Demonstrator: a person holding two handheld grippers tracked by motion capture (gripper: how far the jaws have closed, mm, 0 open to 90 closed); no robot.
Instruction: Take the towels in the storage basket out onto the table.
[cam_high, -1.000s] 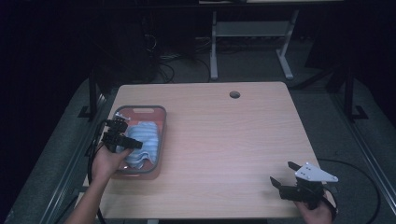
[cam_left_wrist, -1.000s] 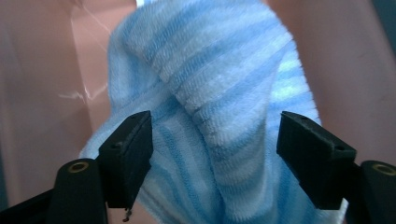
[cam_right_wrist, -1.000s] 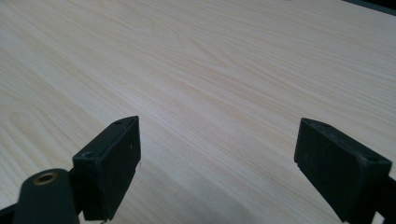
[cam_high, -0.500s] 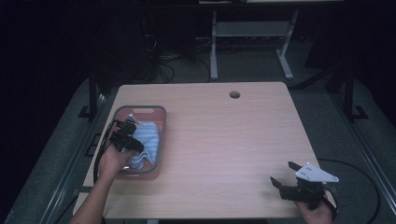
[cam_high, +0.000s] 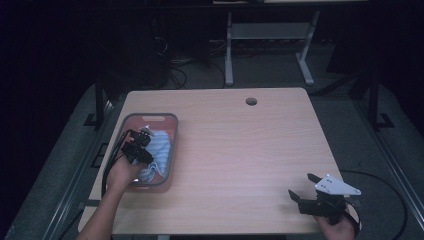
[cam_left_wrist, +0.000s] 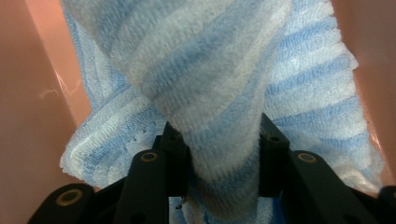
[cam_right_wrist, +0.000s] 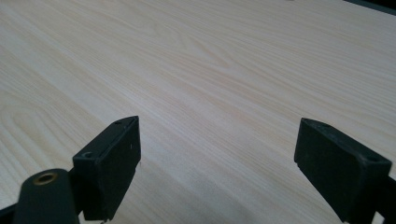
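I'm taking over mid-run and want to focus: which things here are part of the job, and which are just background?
In play:
- striped cloth, pinched by the left gripper
- pink tray holding the cloth
- right gripper, open above the bare table

Just lying about:
- cable hole in the table
- metal stand on the floor behind

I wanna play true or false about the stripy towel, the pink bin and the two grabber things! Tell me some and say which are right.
1. The left gripper pinches the blue-and-white striped terry towel. True.
2. The towel lies in the pink plastic bin. True.
3. The right gripper holds a towel too. False: its jaws stand open over the bare light wooden table.
4. The bin sits at the table's right edge. False: it sits by the left edge.
5. A round hole is in the tabletop near its far edge. True.
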